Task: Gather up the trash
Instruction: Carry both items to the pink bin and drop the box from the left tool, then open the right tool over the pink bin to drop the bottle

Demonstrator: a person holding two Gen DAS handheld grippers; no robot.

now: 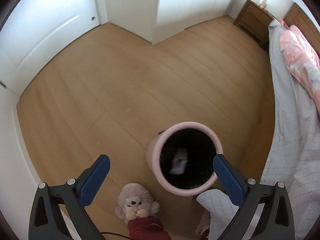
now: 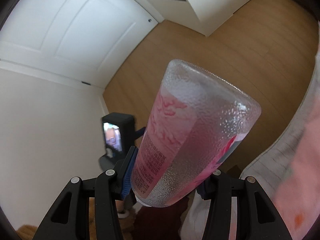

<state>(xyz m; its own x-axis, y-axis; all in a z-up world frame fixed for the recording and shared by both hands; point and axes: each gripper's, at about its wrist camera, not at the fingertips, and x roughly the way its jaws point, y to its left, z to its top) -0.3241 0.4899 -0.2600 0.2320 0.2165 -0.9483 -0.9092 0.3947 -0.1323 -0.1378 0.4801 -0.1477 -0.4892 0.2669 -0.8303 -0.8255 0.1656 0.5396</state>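
In the left wrist view a pink round bin (image 1: 154, 158) with a dark inside stands on the wood floor, with a white crumpled piece (image 1: 179, 161) at its bottom. My left gripper (image 1: 162, 160) is open and empty, held above the bin's near rim. In the right wrist view my right gripper (image 2: 166, 172) is shut on a clear dimpled plastic bottle (image 2: 192, 132) with a pink label, its base pointing away from the camera. The left gripper's camera unit (image 2: 116, 134) shows beside the bottle.
A plush slipper (image 1: 136, 202) on a foot and a red trouser leg (image 1: 146, 228) are just below the bin. A bed with grey quilt (image 1: 290, 140) and pink pillow (image 1: 300, 60) runs along the right. White doors (image 1: 46, 40) and walls ring the floor; a wooden nightstand (image 1: 252, 18) stands far right.
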